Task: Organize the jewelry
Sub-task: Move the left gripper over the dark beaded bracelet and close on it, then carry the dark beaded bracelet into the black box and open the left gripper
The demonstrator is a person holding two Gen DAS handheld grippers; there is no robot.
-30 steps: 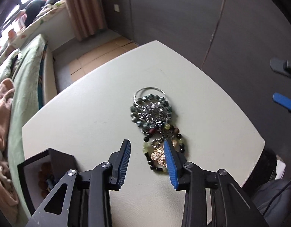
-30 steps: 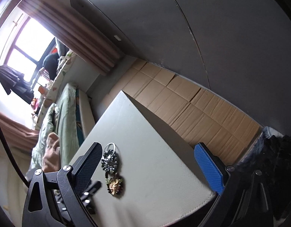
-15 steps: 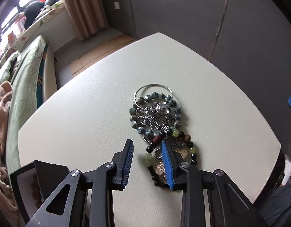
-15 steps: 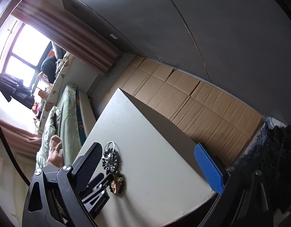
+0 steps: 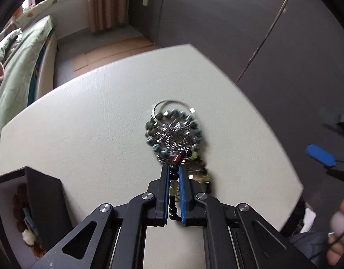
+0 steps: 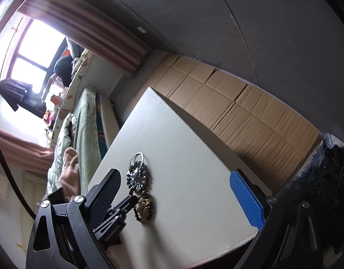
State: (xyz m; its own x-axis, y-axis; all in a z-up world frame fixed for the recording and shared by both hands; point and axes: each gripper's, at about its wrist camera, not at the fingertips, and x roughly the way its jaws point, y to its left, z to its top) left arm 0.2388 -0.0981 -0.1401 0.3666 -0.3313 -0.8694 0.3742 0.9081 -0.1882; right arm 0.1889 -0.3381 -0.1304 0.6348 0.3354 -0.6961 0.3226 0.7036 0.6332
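A heap of jewelry (image 5: 174, 132) lies in the middle of the white table (image 5: 82, 123): a grey-green bead bracelet, silver chains, a silver hoop (image 5: 172, 105) and gold pieces. My left gripper (image 5: 173, 168) points down at the near end of the heap. Its jaws are closing, with a strand of dark and pale green beads (image 5: 173, 176) between the blue pads. In the right wrist view the same heap (image 6: 137, 177) lies beside the left gripper (image 6: 129, 199). My right gripper (image 6: 174, 174) hangs wide open above the table with nothing between its fingers.
An open black jewelry box (image 5: 42, 201) with beads inside stands at the table's near left corner. A person's hand (image 5: 342, 219) shows at the right edge. A bed with green bedding (image 6: 82, 121) lies beyond the table, and cardboard sheets (image 6: 239, 103) cover the floor.
My left gripper has moved forward onto the near end of the heap and its jaws have narrowed from wide apart to close around the bead strand. The right gripper has stayed open and in place.
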